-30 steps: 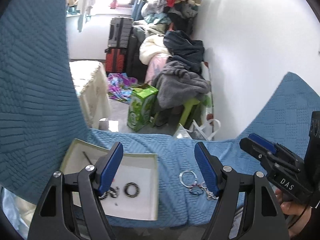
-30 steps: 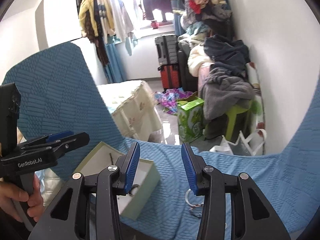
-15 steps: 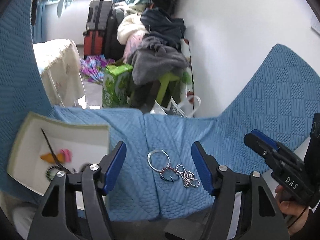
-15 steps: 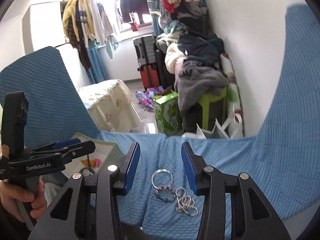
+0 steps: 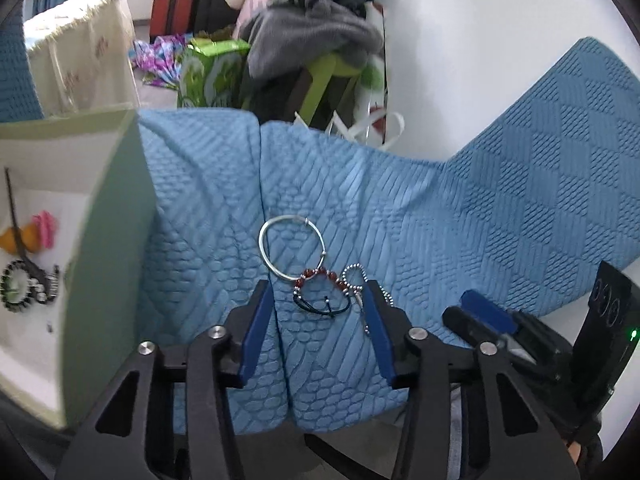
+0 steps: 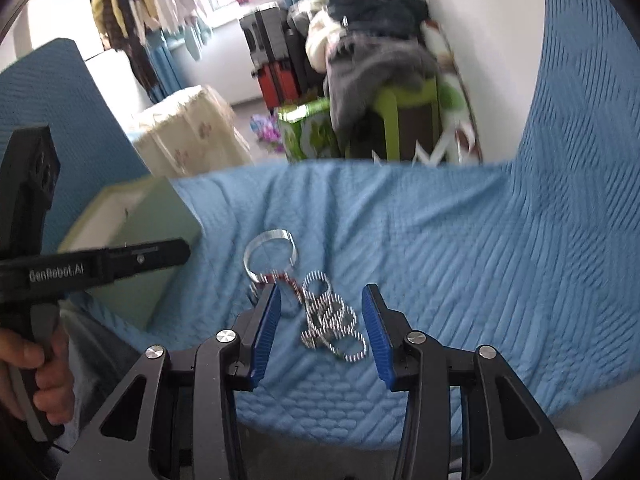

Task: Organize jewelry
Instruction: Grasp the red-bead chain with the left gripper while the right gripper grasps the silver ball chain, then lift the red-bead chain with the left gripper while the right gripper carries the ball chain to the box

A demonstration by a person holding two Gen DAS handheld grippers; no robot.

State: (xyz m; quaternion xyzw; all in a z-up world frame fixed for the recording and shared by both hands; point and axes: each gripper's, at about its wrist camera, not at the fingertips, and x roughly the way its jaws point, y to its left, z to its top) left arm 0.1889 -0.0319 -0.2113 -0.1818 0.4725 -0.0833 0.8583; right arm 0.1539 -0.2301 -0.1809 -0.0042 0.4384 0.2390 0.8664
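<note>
Three pieces lie together on the blue quilted blanket (image 5: 460,216): a silver bangle (image 5: 291,248), a red bead bracelet on black cord (image 5: 322,292) and a silver ball chain (image 5: 360,284). My left gripper (image 5: 316,286) is low over them, its jaws closing, with the red bracelet between the pads but not pressed. In the right wrist view, my right gripper (image 6: 320,292) is closing a little around the ball chain (image 6: 332,324), also without pressing on it. The bangle (image 6: 272,256) lies just beyond it. Each gripper shows in the other's view: right (image 5: 472,310), left (image 6: 176,250).
A pale green box (image 5: 108,216) stands on the blanket left of the jewelry; it holds a pink and an orange piece, a dark stick and a green-black bead bracelet (image 5: 16,292). Beyond the blanket's far edge are a green stool, a clothes pile, suitcases and a white wall.
Both grippers have come down and tilted toward the blanket, so the jewelry now lies between their fingers. The left jaws have narrowed markedly, the right ones slightly.
</note>
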